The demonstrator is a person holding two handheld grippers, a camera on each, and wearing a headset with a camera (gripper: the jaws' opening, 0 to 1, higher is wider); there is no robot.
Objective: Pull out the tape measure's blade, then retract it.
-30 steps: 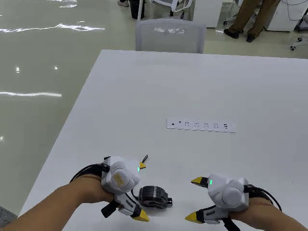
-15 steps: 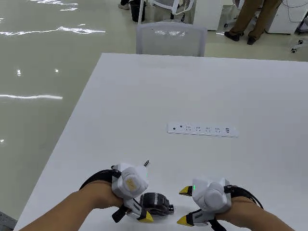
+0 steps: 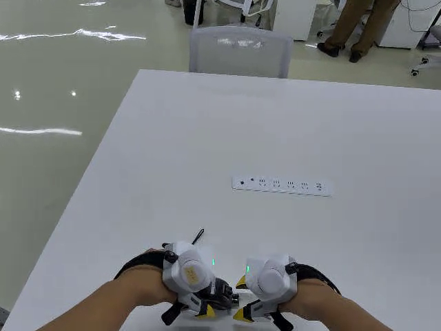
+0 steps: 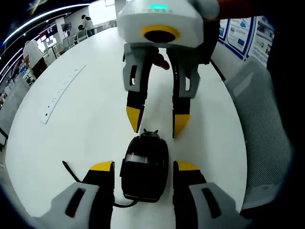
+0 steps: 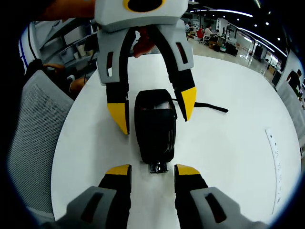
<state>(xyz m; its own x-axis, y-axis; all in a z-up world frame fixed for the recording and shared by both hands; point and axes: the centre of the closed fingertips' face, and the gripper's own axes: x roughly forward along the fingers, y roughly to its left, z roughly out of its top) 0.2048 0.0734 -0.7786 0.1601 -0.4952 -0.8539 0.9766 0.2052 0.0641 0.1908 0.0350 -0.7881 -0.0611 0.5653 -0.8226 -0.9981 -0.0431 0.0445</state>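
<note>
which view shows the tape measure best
The right gripper view: the tape measure lies whole, its metal blade tip facing the camera. The left gripper view shows the body too, blade end facing away. The head view catches a dark sliver of it.

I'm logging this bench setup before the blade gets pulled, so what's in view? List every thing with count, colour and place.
tape measure: one, black, lying on the table near its front edge
strap: one, black, trailing from the tape measure over the table
power strip: one, white, mid-table
table: one, white
chair: one, grey, at the table's far edge
standing person: at least one, brown trousers, on the floor beyond the table
left gripper: one, white with yellow-tipped fingers, open, flanking the tape measure's body
right gripper: one, same colours, open, at the tape measure's blade end
forearms: two, low in the head view
</note>
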